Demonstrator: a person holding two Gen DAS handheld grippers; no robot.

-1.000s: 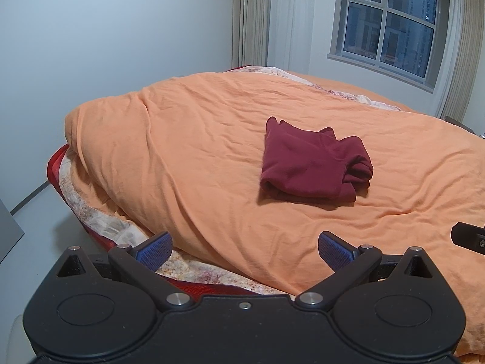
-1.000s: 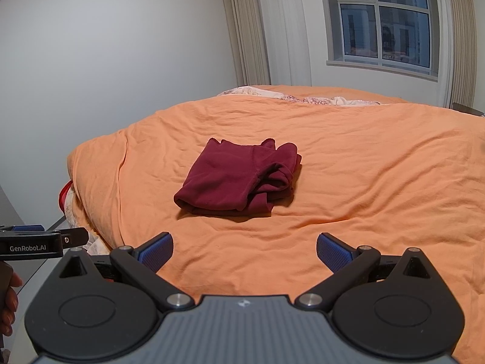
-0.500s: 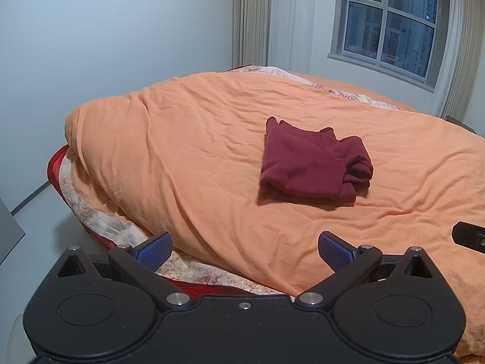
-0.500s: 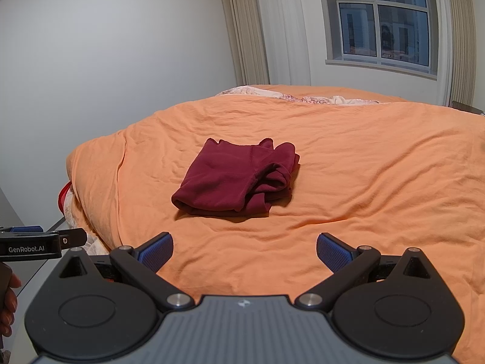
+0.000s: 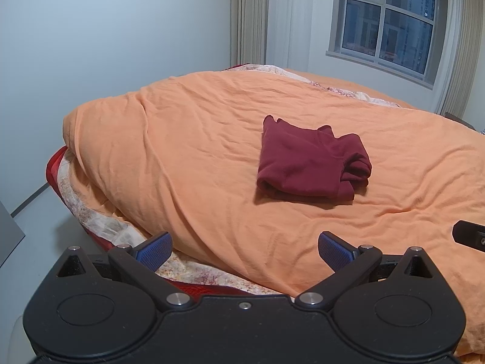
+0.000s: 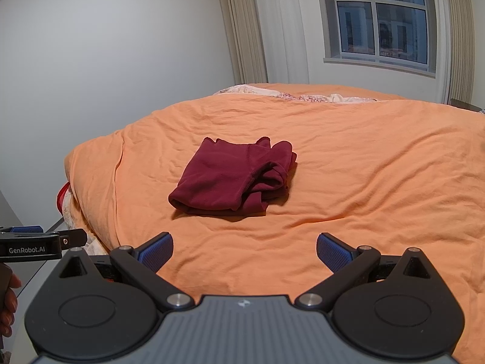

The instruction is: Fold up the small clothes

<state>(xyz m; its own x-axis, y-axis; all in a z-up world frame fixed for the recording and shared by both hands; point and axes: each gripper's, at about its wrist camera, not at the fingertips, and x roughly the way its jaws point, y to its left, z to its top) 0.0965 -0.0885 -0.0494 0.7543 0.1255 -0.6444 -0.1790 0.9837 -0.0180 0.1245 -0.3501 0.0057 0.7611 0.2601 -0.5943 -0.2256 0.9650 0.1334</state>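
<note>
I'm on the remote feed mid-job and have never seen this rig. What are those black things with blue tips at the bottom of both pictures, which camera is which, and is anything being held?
There is no robot arm here. A person carries a hand-held two-finger gripper in each hand, and each gripper has a wide-angle camera looking forward along its fingers. The black shape with blue pads at the bottom of each picture is that gripper itself.

One picture comes from the left gripper, the other from the right gripper. Both are open and hold nothing.

Ahead lies a bed with an orange duvet. On it rests one dark red garment, already folded into a compact bundle, untouched by either gripper.

At the left edge of the right view you see the other gripper from the side, with the person's hand below it.
</note>
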